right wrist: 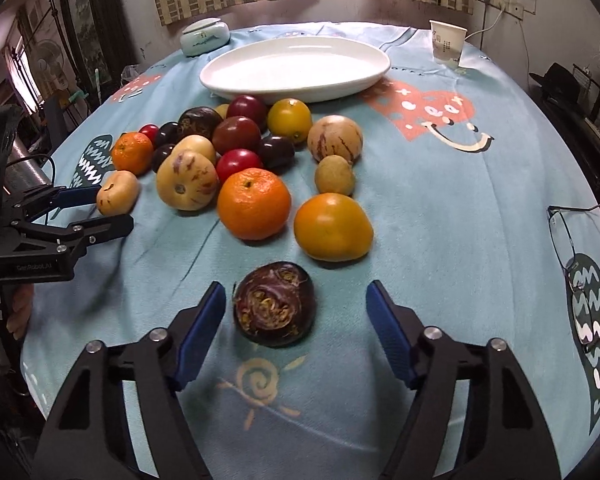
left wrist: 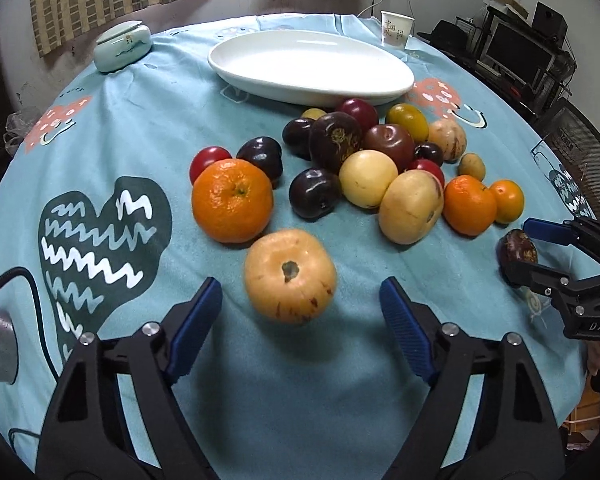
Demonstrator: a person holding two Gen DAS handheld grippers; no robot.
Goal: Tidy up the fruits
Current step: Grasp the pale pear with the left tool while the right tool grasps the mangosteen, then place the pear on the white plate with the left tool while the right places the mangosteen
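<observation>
In the left wrist view, the left gripper (left wrist: 300,300) hangs over the worktop (left wrist: 380,380), which is covered by a light blue printed cloth, and its jaws stand apart with a pale yellow streaked fruit (left wrist: 290,276) lying between the blue pads; a gap of cloth shows on each side of the fruit, so the pads do not press on it. Just beyond it lies a large orange (left wrist: 232,200), and further back and to the right the heap of fruits (left wrist: 364,152) sits crowded in front of the empty white oval plate (left wrist: 312,66), whose near rim the hindmost fruits nearly touch. At the right edge of this view the right gripper (left wrist: 518,250) appears from the side, a dark purple fruit (left wrist: 514,250) between its fingers. In the right wrist view, the right gripper (right wrist: 296,304) also has its jaws parted, and the dark purple fruit (right wrist: 274,304) rests on the cloth between them, closer to the left pad than to the right one, with a narrow gap on the left and a wide one on the right, so it is not clamped. Ahead of it lie an orange-yellow tomato (right wrist: 332,226) and a mandarin (right wrist: 254,204), then the rest of the heap and the white plate (right wrist: 296,68). At the left edge the left gripper (right wrist: 98,210) shows sideways with the pale fruit (right wrist: 116,198) between its fingers.
</observation>
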